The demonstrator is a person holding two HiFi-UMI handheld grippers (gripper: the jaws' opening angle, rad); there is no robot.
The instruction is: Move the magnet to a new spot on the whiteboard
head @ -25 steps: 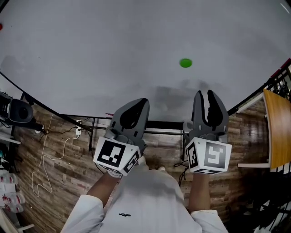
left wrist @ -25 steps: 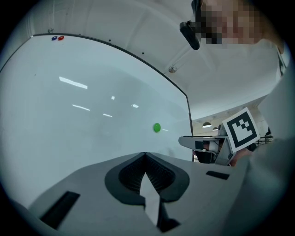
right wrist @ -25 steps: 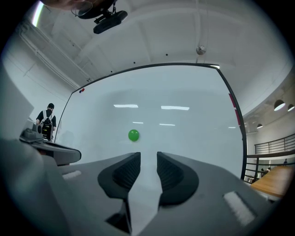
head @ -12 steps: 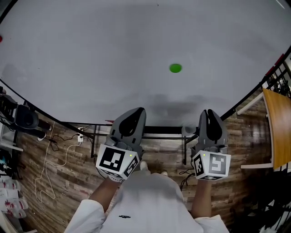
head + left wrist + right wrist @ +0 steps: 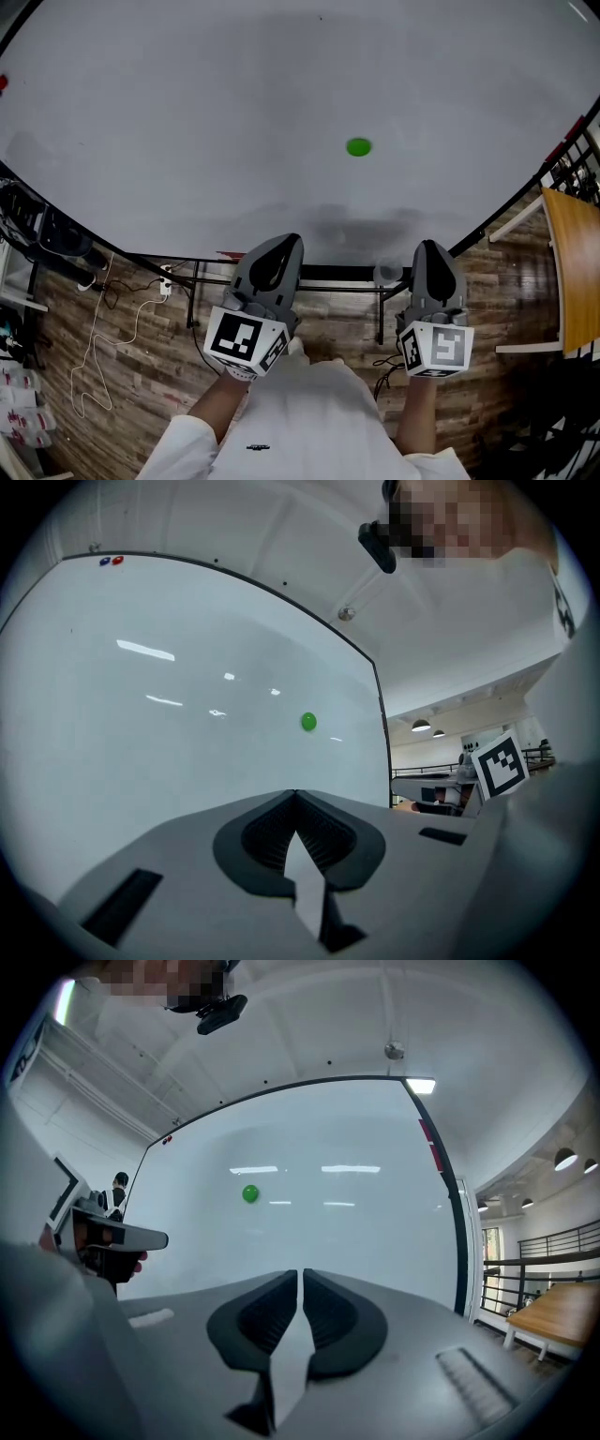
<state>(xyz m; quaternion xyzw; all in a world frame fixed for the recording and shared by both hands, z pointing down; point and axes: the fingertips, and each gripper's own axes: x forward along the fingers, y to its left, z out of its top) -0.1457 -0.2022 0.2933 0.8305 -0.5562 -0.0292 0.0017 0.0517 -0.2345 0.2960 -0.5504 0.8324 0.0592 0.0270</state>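
Observation:
A small round green magnet [image 5: 358, 147] sticks to the large whiteboard [image 5: 187, 112], right of its middle; it also shows in the left gripper view as the magnet [image 5: 308, 722] and in the right gripper view as the magnet [image 5: 250, 1193]. My left gripper [image 5: 291, 242] hangs below the board's lower edge, shut and empty, its tips [image 5: 295, 794] touching. My right gripper [image 5: 429, 247] is level with it, below and right of the magnet and well clear of the board. Its jaws are closing, with only a thin slit at the gripper's tips [image 5: 300, 1275] and nothing between them.
A wooden tabletop [image 5: 572, 262] stands at the far right beside a dark railing. The board's black stand [image 5: 309, 274] runs under its lower edge. White cables [image 5: 103, 328] trail over the wooden floor at left. Small red and blue magnets [image 5: 111, 562] sit in the board's far top corner.
The right gripper's jaws have gone from wide apart to nearly together. Both grippers have drawn back and down from the board. The green magnet stays on the board.

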